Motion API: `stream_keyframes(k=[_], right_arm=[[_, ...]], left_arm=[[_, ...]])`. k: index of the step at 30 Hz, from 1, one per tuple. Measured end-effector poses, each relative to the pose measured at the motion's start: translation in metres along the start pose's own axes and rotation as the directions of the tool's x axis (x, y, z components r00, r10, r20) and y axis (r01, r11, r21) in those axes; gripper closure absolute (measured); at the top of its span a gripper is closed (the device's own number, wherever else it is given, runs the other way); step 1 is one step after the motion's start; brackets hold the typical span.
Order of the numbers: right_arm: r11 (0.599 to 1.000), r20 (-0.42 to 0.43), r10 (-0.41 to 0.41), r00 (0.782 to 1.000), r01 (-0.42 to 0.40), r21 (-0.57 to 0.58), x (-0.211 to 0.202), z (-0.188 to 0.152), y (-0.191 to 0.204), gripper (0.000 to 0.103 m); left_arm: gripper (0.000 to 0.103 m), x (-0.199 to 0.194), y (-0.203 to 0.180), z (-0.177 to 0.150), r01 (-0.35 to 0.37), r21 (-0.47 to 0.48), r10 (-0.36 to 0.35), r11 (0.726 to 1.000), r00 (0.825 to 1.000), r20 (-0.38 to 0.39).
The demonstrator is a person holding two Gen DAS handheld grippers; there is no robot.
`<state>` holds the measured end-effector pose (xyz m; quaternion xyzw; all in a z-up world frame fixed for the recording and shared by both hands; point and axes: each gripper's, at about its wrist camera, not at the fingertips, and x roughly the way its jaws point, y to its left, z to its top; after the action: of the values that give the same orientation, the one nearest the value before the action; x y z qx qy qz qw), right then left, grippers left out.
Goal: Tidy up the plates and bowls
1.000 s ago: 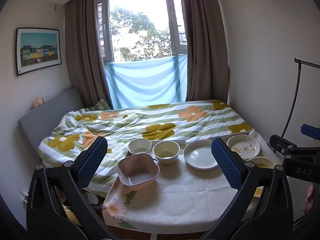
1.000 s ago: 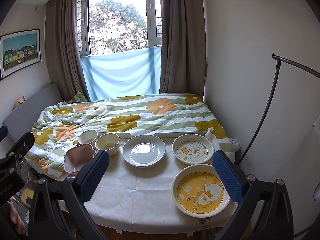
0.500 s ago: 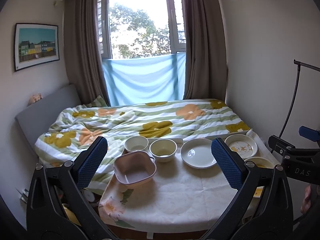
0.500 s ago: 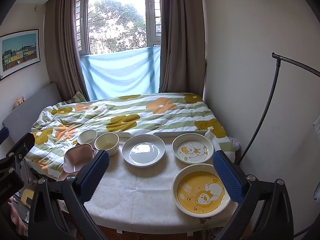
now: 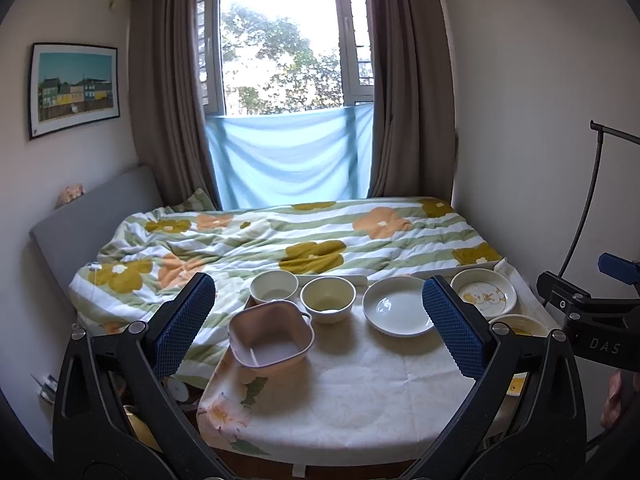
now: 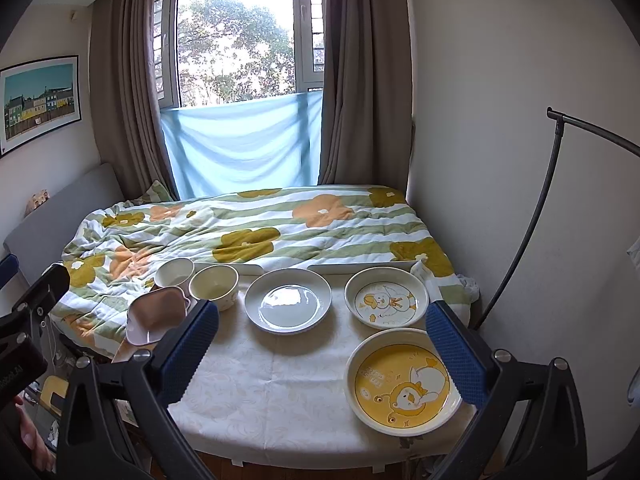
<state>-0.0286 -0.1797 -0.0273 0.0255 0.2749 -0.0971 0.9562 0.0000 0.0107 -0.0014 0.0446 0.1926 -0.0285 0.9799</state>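
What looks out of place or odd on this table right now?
Only the pink square bowl: it sits at the table's left edge, looking tilted in the right wrist view. The two round bowls and three plates sit flat; nothing is spilled or broken.

Three bowls (image 5: 327,298), three plates (image 6: 288,300) spread unstacked across table.
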Motion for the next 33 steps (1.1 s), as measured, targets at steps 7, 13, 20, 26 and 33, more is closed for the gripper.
stream_keyframes(k=[7, 13, 20, 26, 33], right_arm=[[1.000, -0.009, -0.005, 1.000, 0.005, 0.003, 0.002, 0.000, 0.002, 0.000], [0.998, -0.060, -0.024, 0.998, 0.027, 0.051, 0.010, -0.008, -0.010, 0.000], [0.981, -0.191, -0.093, 0.977, 0.123, 0.150, 0.032, -0.044, -0.059, 0.000], [0.958, -0.276, -0.104, 0.955, 0.171, 0.231, 0.060, -0.090, -0.123, 0.000], [0.932, -0.389, -0.006, 0.921, 0.146, 0.333, 0.110, -0.126, -0.187, 0.000]], left_arm=[[0.000, 0.001, 0.000, 0.001, 0.003, 0.005, -0.003, 1.000, 1.000, -0.007], [0.000, 0.020, -0.010, 0.004, 0.078, 0.056, -0.073, 0.995, 0.995, -0.074], [0.000, 0.074, -0.052, -0.018, 0.292, 0.088, -0.264, 0.952, 0.934, -0.242], [0.000, 0.135, -0.122, -0.058, 0.409, 0.112, -0.338, 0.906, 0.856, -0.390], [0.000, 0.209, -0.189, -0.110, 0.537, 0.007, -0.432, 0.844, 0.686, -0.585]])
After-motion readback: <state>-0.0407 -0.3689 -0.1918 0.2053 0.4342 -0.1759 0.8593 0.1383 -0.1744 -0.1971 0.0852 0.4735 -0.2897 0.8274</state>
